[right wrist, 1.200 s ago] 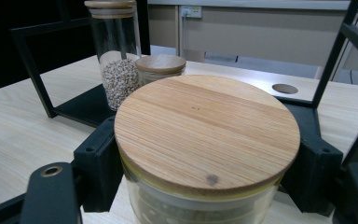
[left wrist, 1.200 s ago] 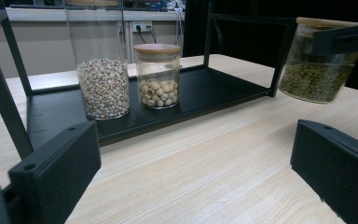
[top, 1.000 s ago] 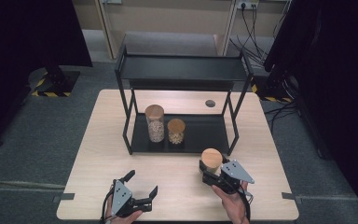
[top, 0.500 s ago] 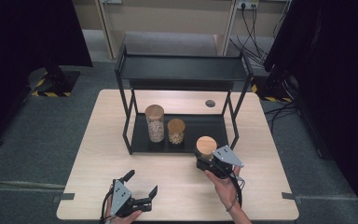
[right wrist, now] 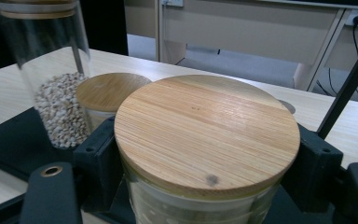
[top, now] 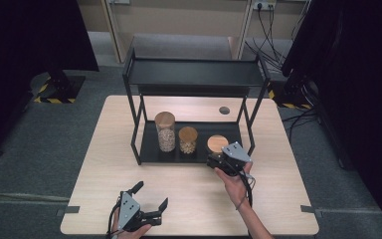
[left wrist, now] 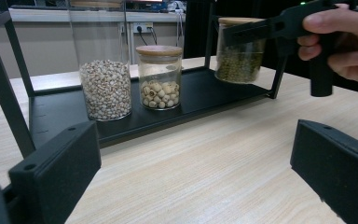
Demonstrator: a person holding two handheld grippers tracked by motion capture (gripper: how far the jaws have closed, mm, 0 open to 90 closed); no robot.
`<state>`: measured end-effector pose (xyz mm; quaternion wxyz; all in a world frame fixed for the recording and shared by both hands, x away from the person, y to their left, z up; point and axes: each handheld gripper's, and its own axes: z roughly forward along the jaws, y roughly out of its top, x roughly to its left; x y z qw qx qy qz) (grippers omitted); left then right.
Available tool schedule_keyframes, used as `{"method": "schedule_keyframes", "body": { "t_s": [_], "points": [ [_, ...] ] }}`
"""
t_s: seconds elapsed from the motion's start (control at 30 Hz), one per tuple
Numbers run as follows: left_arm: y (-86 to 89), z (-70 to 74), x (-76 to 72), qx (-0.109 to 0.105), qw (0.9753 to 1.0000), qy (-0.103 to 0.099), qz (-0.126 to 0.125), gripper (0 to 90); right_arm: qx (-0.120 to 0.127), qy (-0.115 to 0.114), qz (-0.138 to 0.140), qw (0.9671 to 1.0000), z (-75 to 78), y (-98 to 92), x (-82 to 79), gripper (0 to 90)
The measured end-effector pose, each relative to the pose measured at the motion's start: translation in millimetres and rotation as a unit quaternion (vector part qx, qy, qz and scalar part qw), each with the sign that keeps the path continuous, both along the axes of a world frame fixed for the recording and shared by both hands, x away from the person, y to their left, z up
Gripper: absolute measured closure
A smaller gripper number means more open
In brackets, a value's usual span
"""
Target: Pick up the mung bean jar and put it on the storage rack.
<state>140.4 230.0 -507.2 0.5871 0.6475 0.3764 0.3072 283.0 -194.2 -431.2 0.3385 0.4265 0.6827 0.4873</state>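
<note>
One jar in play: the green-bean jar (left wrist: 239, 51), wooden lid on, is clamped just under its lid by the right gripper (top: 218, 161) and sits at the right end of the rack's lower shelf (left wrist: 200, 91); whether its base touches the shelf yet I cannot tell from these views. In the right gripper view the jaws press both sides of the glass, lid (right wrist: 207, 130) level. Main risk, as I judge it: letting go before the base is seated, so the jar drops and tips on the thin tray edge. Second risk: the rack's right front post (top: 251, 134) stands near the gripper, and a sideways pull-out could catch it and shift the whole rack. Third: the small jar (top: 187, 139) of pale round seeds stands close on the left, with the tall jar (top: 165, 131) beyond it; a drift leftward would knock glass on glass. Left gripper (top: 149, 201) rests wide and empty at the table's (top: 99, 149) near edge, well apart, no threat.
</note>
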Motion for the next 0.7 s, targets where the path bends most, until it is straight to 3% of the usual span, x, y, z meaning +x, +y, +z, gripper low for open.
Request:
{"method": "schedule_keyframes", "body": {
  "t_s": [0.13,0.23,0.43,0.7],
  "points": [
    [0.2,0.0,0.2,0.0,1.0,0.0,0.0,1.1,0.008,0.009,-0.01,0.9999,-1.3,2.1,12.8,25.3],
    [0.2,0.0,0.2,0.0,1.0,0.0,0.0,1.1,-0.009,0.007,-0.018,0.9998,-3.7,8.6,20.2,25.3],
    [0.6,0.0,0.0,-0.001,1.0,0.0,0.001,1.1,-0.013,0.013,-0.021,0.9996,-9.5,13.8,32.1,25.3],
    [1.0,0.0,0.0,-0.002,1.0,-0.001,0.001,1.1,-0.003,0.024,-0.021,0.9995,-16.3,18.2,44.1,25.3]
  ]
}}
